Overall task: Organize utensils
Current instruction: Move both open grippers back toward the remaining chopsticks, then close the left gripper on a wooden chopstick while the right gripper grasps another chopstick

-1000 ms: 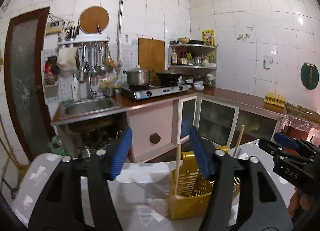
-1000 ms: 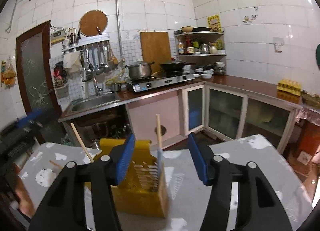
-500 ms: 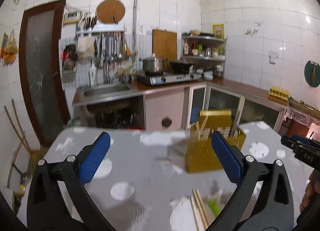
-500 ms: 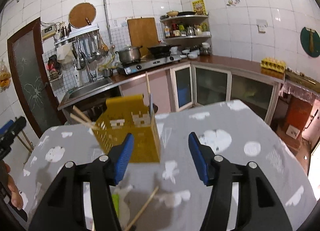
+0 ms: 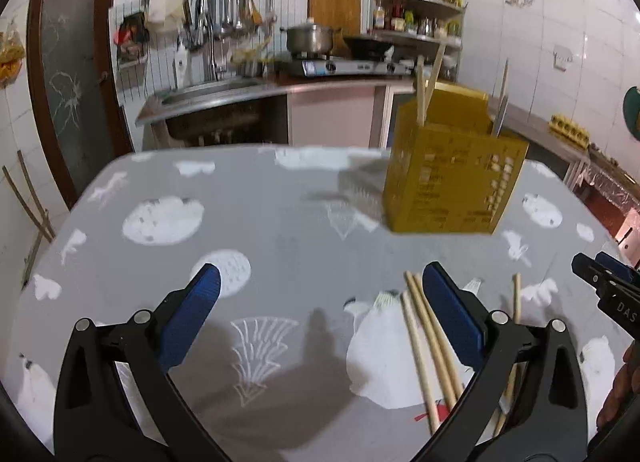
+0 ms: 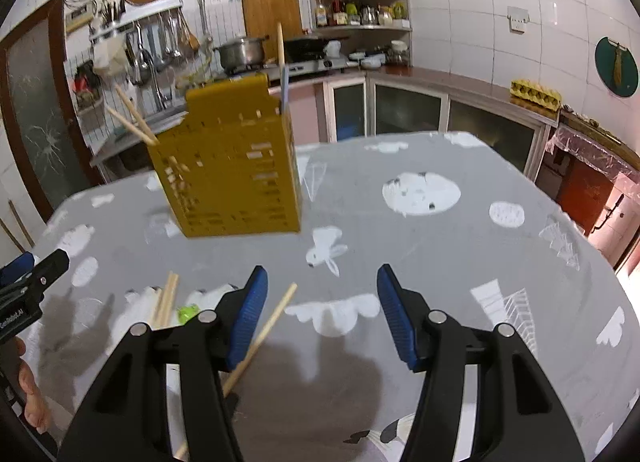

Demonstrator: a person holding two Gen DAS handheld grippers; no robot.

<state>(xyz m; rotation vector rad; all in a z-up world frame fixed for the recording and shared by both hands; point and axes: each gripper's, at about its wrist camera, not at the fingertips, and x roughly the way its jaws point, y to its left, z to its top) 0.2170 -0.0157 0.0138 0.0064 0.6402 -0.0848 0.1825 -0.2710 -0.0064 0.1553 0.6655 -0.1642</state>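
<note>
A yellow perforated utensil holder (image 5: 452, 177) stands upright on the grey patterned table (image 5: 280, 221), with a few chopsticks and a blue-handled utensil sticking out. It also shows in the right wrist view (image 6: 232, 181). Several wooden chopsticks (image 5: 428, 346) lie loose on the table by my left gripper's right finger. In the right wrist view one chopstick (image 6: 264, 332) lies beside the left finger and a pair (image 6: 166, 300) lies further left. My left gripper (image 5: 320, 302) is open and empty. My right gripper (image 6: 322, 302) is open and empty.
A small green item (image 6: 188, 312) lies near the loose chopsticks. Behind the table stand a sink counter (image 5: 224, 93), a stove with a pot (image 5: 310, 39) and corner shelves. Each gripper shows at the edge of the other's view.
Both grippers have pulled back from the holder and tilted down toward the table. The loose chopsticks have come into view. The left gripper's jaws have opened wider.
</note>
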